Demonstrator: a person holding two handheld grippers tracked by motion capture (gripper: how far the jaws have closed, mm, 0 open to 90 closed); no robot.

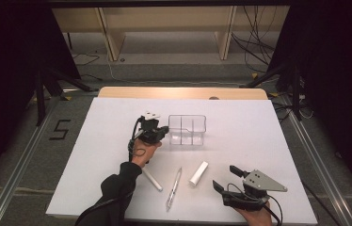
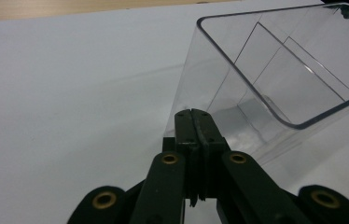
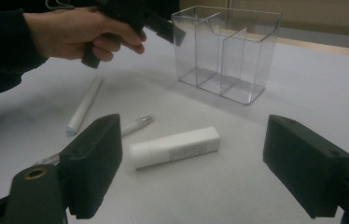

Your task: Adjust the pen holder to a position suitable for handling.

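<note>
1. The clear organizer (image 1: 187,129) stands upright a little past the middle of the desk (image 1: 94,141). It has three compartments, and all look empty in the right gripper view.
2. The left gripper (image 1: 161,132) is at the organizer's 9 o'clock side. Its fingers (image 2: 196,135) are pressed together with nothing between them. In the left gripper view their tips lie against, or just short of, the organizer's near wall; I cannot tell which.
3. The right gripper (image 1: 226,178) hovers low at 5 o'clock on the desk. Its fingers (image 3: 93,163) stand wide apart and hold nothing.
4. Three things lie loose on the desk, nearer the person than the organizer: a white tube (image 1: 198,173) at its 6 o'clock, a pen (image 1: 173,188) at about 7 o'clock, and a white stick (image 1: 152,179) under the left forearm, at about 7 to 8 o'clock.
5. The tube lies straight ahead of the right gripper, between its open fingers as that view frames it, but well apart from them.
6. Judged from this, the work has barely begun: nothing is in the organizer and all three things are left to go in.
7. The left gripper seems set to steady or nudge the organizer, while the right looks ready to pick the tube first.
</note>
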